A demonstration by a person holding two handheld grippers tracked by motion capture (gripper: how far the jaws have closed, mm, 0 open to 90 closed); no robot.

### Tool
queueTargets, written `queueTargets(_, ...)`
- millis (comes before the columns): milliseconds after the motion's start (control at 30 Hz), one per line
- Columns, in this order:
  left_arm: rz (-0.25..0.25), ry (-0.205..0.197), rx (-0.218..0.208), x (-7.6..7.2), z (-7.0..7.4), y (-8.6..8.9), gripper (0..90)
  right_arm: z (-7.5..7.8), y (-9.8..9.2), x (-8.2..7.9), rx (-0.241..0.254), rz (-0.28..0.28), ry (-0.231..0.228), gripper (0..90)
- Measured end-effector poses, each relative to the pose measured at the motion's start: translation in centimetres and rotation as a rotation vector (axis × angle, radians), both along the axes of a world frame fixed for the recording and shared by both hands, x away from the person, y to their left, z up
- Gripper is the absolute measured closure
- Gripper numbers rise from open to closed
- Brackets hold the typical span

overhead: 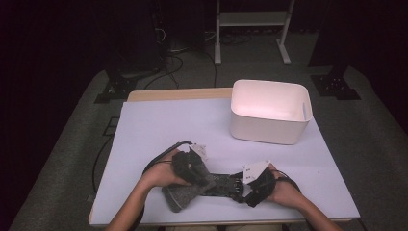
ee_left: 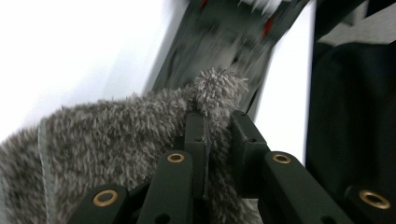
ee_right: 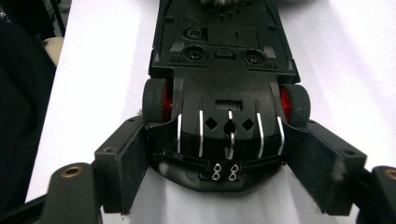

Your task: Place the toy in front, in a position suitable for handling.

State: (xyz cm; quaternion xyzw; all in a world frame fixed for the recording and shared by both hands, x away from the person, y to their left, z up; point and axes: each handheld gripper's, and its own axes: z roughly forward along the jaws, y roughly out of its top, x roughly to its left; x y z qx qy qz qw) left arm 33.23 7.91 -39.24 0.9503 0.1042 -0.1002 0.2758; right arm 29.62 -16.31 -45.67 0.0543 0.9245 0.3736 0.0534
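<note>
- So the left gripper point(overhead: 204, 177) sits around 7 o'clock on the white tabletop point(overhead: 159, 130), and its fingers point(ee_left: 198, 135) are pinched together on a fold of a fuzzy grey cloth point(ee_left: 116, 135).
- From the left gripper view you can see the fluffy pile squeezed between the two black fingers, with a little tuft poking up above them at about 12 o'clock.
- In the high view the cloth point(overhead: 185, 192) spreads out from the left gripper toward 7 o'clock, lying on the tabletop close to the near edge.
- The right gripper point(overhead: 243, 185) is around 5 o'clock on the tabletop, and its fingers point(ee_right: 128, 163) stand wide, clamped on a black toy car point(ee_right: 224, 70), one pad on each side of the end nearest the camera.
- The car is belly up: you get the flat black underside with screw holes, silver ribs and a small hook at the near end.
- Two wheels with red hubs stick out at 9 and 3 o'clock, just beyond the finger pads.
- In the high view the car point(overhead: 221, 184) lies between the two grippers, and the cloth touches its left end.
- The left gripper view shows the car's underside point(ee_left: 224, 42) blurry behind the cloth, running off toward 12 o'clock.
- A white plastic bin point(overhead: 269, 113) stands at about 1 o'clock on the tabletop, well apart from both hands.
- Left hand point(overhead: 161, 175) and right hand point(overhead: 284, 190) each wrap their gripper, forearms coming in from 6 o'clock.
</note>
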Motion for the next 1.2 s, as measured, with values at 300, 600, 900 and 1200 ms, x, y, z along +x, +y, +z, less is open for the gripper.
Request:
queueTargets(300, -0.025, 0.005, 0.045, -0.2, -0.5, -1.6, 79.0, 0.0, -0.1, 0.0, 0.024, -0.007, 0.014, 22.8)
queueTargets(600, -0.016, 0.015, 0.034, -0.3, -0.7, -1.3, 79.0, 0.2, -0.4, 0.0, 0.04, -0.015, 0.015, 22.8)
queueTargets(900, -0.09, 0.002, -0.001, -0.9, 0.4, -4.3, 79.0, 0.5, 0.0, -0.2, 0.042, -0.011, -0.009, 23.0)
queueTargets(1200, -0.137, -0.038, 0.017, -0.8, 0.6, -7.1, 79.0, 0.4, 0.3, -0.4, 0.034, -0.009, -0.022, 23.0)
